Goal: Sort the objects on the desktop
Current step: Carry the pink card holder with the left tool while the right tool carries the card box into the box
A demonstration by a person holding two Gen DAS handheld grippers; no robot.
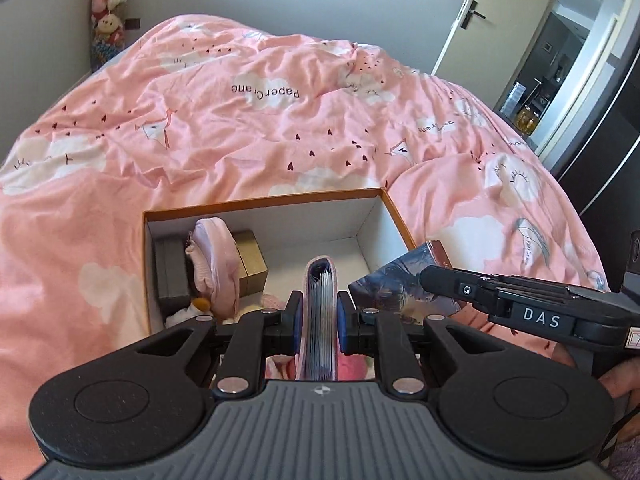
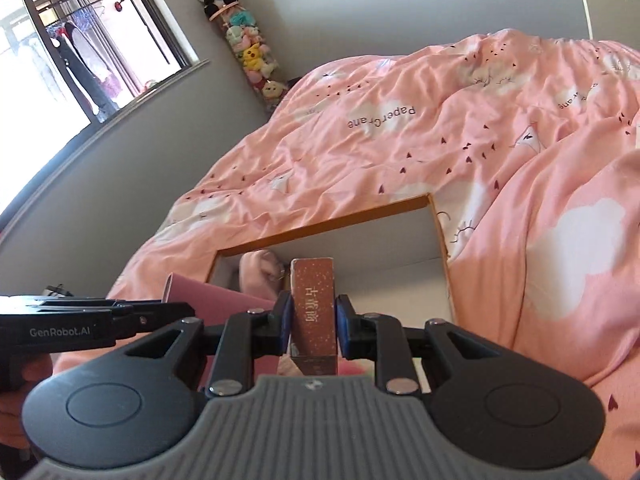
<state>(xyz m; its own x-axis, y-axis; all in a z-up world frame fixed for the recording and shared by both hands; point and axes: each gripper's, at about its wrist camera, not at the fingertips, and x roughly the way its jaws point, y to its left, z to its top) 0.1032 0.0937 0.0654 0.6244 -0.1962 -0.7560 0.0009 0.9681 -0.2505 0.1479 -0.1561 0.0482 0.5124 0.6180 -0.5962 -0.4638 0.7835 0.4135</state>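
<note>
Bed: rumpled pink cotton duvet (image 1: 248,128), cloud and heart print. On it, an open rectangular cardboard box (image 1: 264,205), orange rim, white inside, holding soft pink fabric and a gold box (image 1: 251,262). Left gripper (image 1: 316,316) fingers clamp a pink notebook (image 1: 320,320) edge-up over the box. Right gripper (image 2: 313,328) fingers clamp a brown speckled book (image 2: 314,312), spine up, at the box's near edge.

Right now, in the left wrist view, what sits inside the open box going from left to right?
Dark grey box → pink cloth bundle → gold box → pink folder clamped in the left hand-held gripper → book leaning over the box's right wall.
</note>
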